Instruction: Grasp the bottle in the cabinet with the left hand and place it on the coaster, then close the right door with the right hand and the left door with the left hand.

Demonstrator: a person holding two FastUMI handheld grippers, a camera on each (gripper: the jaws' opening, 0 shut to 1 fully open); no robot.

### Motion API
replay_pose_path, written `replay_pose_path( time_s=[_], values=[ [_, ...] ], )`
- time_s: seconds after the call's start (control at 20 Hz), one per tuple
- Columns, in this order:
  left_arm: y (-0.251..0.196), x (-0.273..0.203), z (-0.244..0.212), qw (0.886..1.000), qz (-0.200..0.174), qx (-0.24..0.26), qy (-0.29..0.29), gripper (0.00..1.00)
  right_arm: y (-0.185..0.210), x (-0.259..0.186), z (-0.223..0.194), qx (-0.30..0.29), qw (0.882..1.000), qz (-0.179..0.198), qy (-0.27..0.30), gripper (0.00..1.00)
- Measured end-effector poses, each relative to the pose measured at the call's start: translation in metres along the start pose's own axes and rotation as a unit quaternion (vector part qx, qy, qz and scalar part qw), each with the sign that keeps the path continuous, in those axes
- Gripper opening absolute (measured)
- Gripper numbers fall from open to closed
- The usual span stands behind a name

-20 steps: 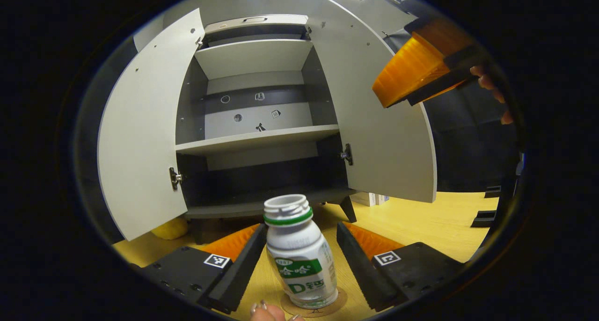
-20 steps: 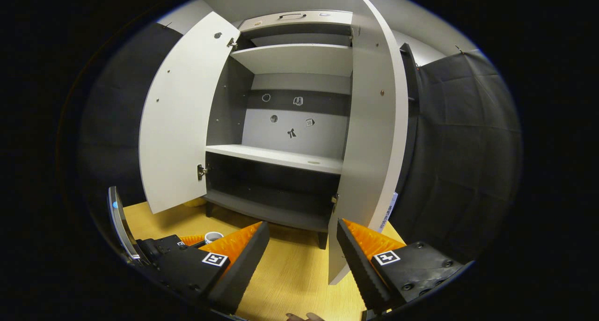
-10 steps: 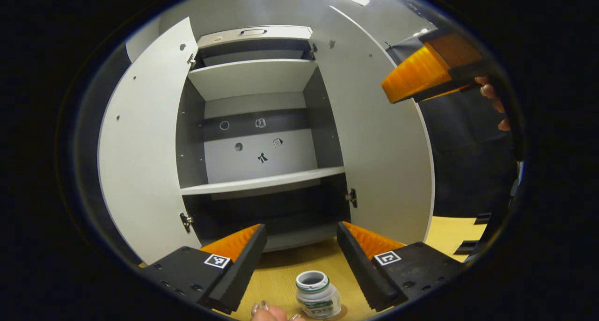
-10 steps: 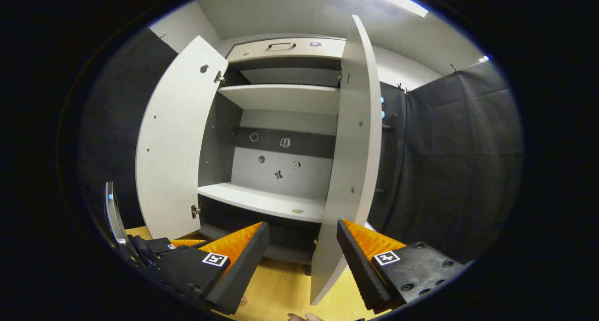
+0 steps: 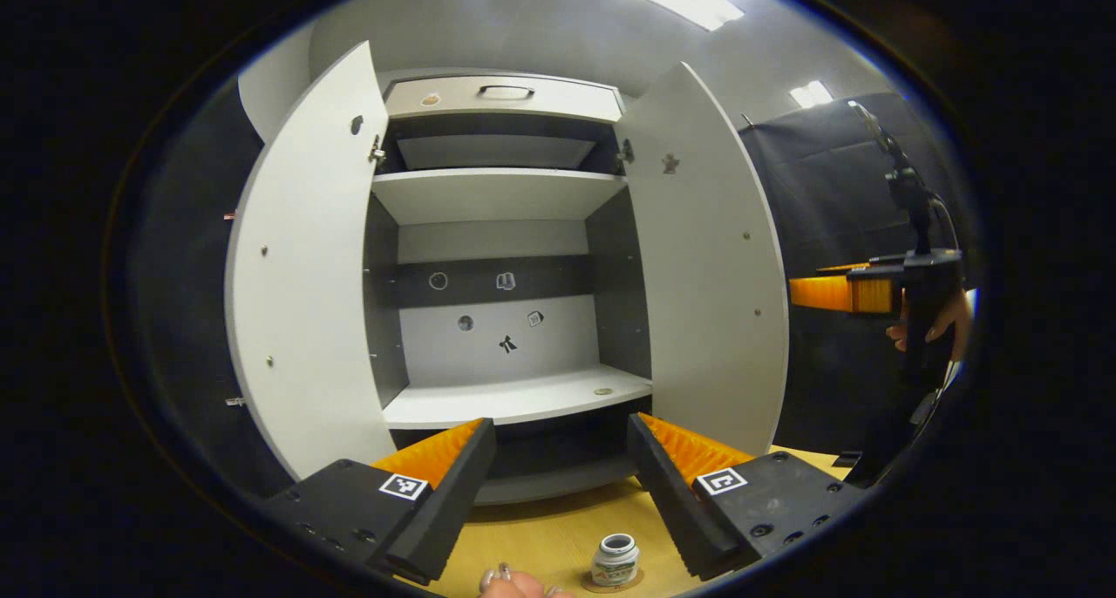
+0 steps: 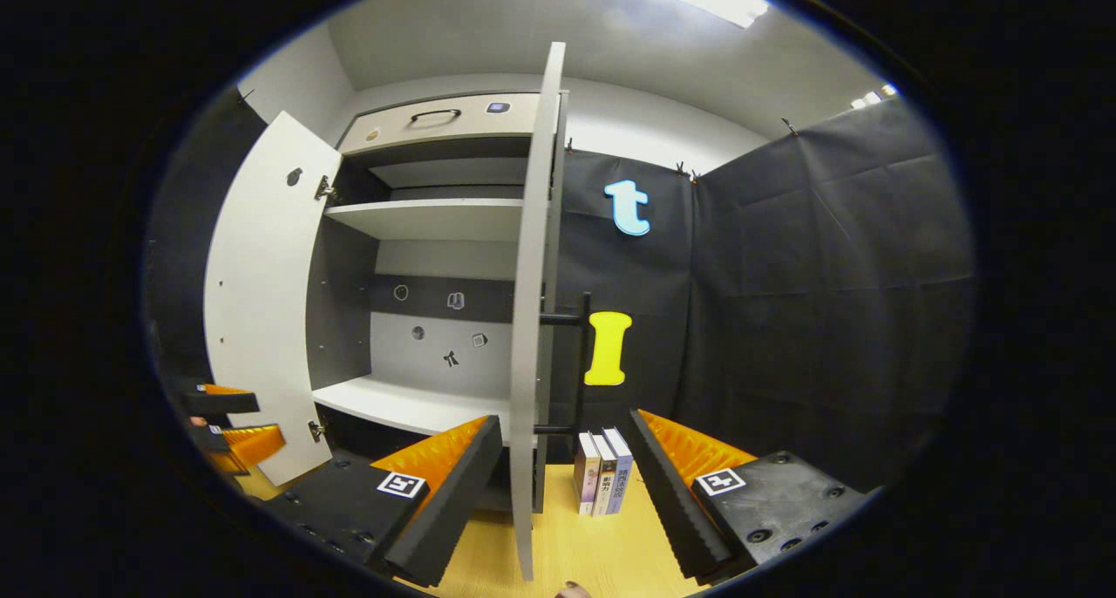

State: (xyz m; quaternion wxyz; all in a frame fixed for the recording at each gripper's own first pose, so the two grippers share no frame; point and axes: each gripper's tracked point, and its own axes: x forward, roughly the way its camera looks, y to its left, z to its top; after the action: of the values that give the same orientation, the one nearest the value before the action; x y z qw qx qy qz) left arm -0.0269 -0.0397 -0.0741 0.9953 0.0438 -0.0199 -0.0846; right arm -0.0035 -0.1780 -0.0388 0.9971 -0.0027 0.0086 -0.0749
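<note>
The small white bottle [image 5: 615, 559] with a green band stands upright on the round coaster [image 5: 629, 582] on the wooden table, low in the left gripper view. My left gripper [image 5: 558, 480] hangs open above and behind it, holding nothing. The grey cabinet [image 5: 506, 258] is open, with the left door [image 5: 296, 284] and right door [image 5: 706, 275] swung wide. My right gripper [image 6: 565, 480] is open and faces the right door [image 6: 529, 319] edge-on, a little short of it. That gripper [image 5: 841, 291] also appears past the right door, held by a hand [image 5: 928, 328].
Several books [image 6: 602, 485] stand on the table [image 6: 602, 563] just right of the right door, under its black handle [image 6: 580, 363]. The cabinet shelf [image 5: 514, 397] carries a small round mark. The left gripper [image 6: 228, 424] is visible low beside the left door [image 6: 261, 302].
My left gripper has let the bottle stand and pulled up and back, so the bottle looks small and low. My right gripper has swung rightward to the right door's edge.
</note>
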Motion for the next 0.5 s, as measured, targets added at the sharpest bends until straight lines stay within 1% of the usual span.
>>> replay_pose_path(
  time_s=[0.1,0.2,0.35,0.4,0.45,0.5],
  values=[
    [0.032,-0.015,0.012,0.999,0.031,-0.011,0.013,0.96,-0.015,0.015,0.000,0.023,1.000,-0.010,0.000,0.96],
    [0.064,-0.031,0.022,0.997,0.070,-0.009,0.017,0.96,-0.020,0.027,-0.001,0.039,0.999,-0.006,0.002,0.96],
    [0.113,-0.055,0.024,0.989,0.143,0.008,0.020,0.96,-0.016,0.037,-0.003,0.034,0.999,0.018,-0.004,0.98],
    [0.125,-0.064,0.023,0.986,0.165,0.002,0.024,0.96,-0.016,0.038,-0.003,0.024,0.999,0.026,-0.007,0.98],
    [0.134,-0.071,0.022,0.983,0.180,-0.006,0.025,0.96,-0.013,0.040,-0.002,0.015,0.999,0.035,-0.008,0.95],
    [0.141,-0.077,0.021,0.981,0.193,-0.013,0.027,0.96,-0.012,0.040,-0.002,0.012,0.999,0.044,-0.006,0.95]
  ],
)
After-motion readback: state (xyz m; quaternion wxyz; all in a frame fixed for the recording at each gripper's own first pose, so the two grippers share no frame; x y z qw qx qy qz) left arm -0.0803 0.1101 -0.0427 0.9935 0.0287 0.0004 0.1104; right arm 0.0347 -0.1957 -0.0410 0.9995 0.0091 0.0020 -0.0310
